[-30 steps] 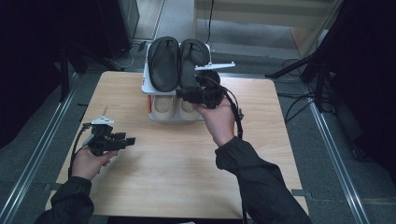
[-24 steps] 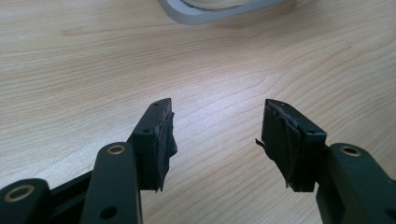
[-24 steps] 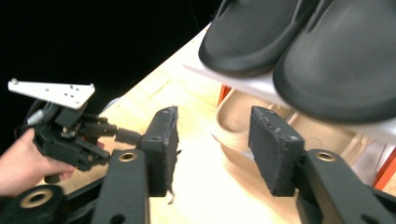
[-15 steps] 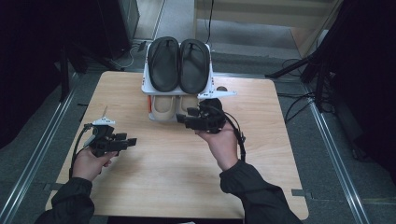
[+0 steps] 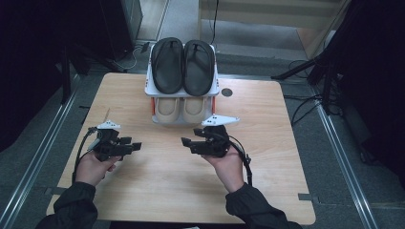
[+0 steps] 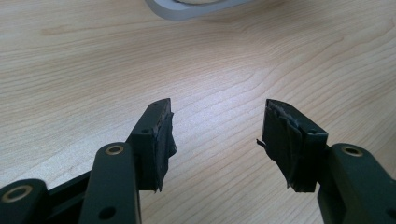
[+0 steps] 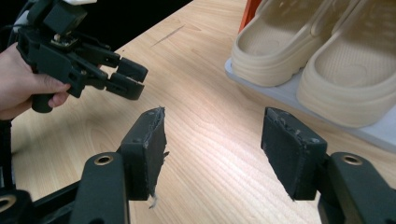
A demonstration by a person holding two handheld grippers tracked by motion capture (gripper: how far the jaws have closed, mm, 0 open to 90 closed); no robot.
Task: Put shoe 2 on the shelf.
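Black flat sandals (image 5: 183, 64) atop white rack (image 5: 149, 88) — cream ribbed clogs (image 5: 181, 109) below; both tongs released, empty.

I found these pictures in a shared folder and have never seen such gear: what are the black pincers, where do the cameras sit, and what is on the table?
A person sits at a pale wooden table holding a black hand-held left gripper and right gripper. One camera looks down from above; two more ride on the grippers, looking along their jaws. Both grippers are open and hold nothing; the right one's jaws have just been opening. At the far edge stands a small white two-tier shoe rack with black flip-flops on top and beige foam slippers below.
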